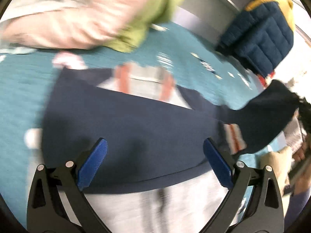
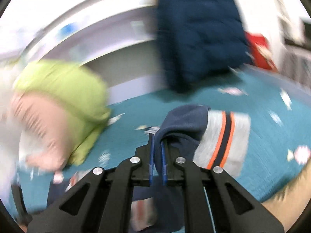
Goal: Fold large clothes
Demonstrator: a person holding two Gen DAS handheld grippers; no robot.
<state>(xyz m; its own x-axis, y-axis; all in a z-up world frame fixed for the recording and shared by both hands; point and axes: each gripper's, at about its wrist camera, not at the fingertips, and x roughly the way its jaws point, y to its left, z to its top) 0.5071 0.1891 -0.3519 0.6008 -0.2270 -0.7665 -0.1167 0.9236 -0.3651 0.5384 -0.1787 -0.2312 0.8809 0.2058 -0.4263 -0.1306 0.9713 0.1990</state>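
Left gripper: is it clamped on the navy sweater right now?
No, the left gripper has its jaws spread wide above the navy sweater, with no cloth between them.

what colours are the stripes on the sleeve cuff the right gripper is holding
Orange stripes either side of a navy one, on the grey cuff; clearest in the right wrist view.

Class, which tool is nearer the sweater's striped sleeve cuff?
Right. The right tool grips navy fabric beside the cuff; the left tool hangs open over the sweater's body.
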